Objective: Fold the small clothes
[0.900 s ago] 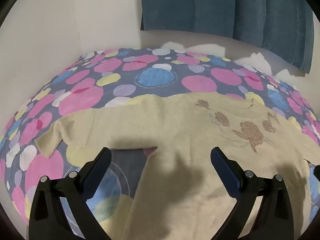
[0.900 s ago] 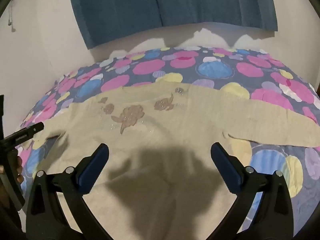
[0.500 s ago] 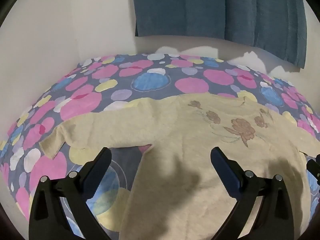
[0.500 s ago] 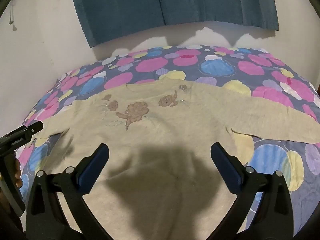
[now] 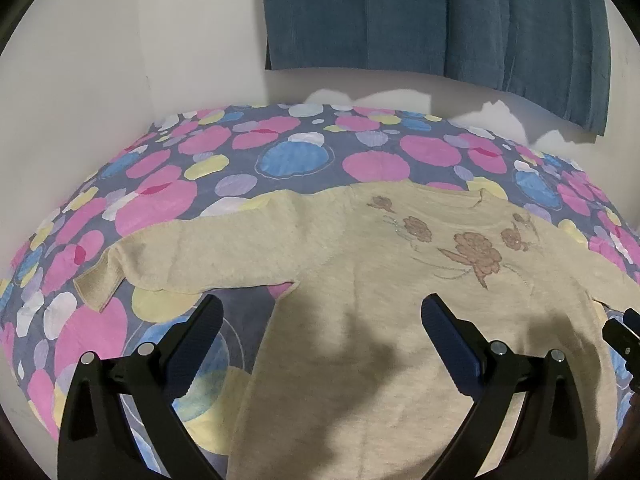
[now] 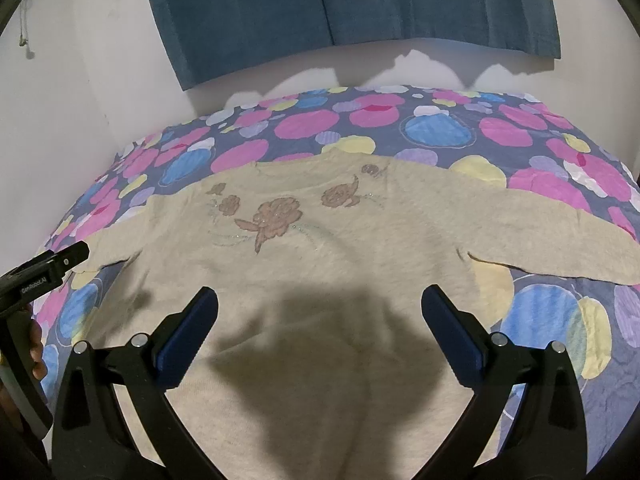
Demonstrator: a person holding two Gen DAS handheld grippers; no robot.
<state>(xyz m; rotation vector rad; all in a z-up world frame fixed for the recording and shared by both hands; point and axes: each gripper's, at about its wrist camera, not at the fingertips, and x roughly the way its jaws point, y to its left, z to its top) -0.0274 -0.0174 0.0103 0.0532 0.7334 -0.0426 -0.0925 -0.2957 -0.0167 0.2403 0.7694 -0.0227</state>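
Matt, fuzzy knit sweater on smooth printed cotton bedsheet.

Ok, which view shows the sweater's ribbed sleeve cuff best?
The left wrist view: the ribbed cuff of the beige sweater lies fully visible on the bedspread. In the right wrist view that sleeve end is hidden behind the other gripper, and the opposite sleeve runs out of frame.

A bed sheet with pink, blue and yellow spots covered the bed. Behind the bed stood a white wall, and a blue curtain hung above the bed.
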